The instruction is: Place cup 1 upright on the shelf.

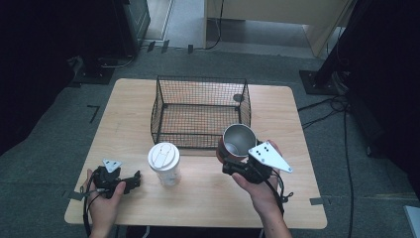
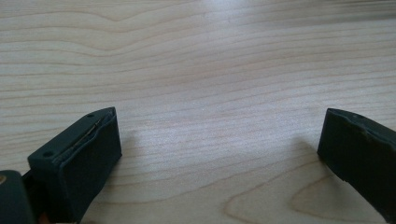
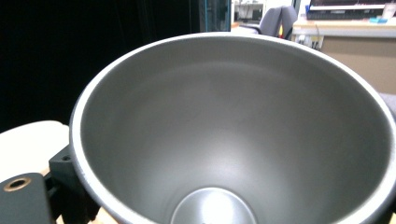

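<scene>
Listing items relative to the wire basket (image 1: 200, 112):
Wire basket: black mesh, on the far middle of the wooden table (image 1: 277, 198).
Metal cup (image 1: 238, 141): lifted just in front of the basket's right front corner, tilted, mouth toward the person; inside bare.
Right gripper (image 1: 232, 161): jaws clamped on the metal cup's lower wall.
Paper cup (image 1: 164, 163): white lid, upright, in front of the basket's left front corner.
Left gripper (image 1: 134, 179): well in front-left of the basket, low on the table, jaws spread apart, nothing between.

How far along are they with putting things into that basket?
Going by how things lie, nothing is done: the basket is empty. In hand: the right gripper holds a metal cup beside it. Left: the paper cup stands on the table; the left gripper is open.
</scene>
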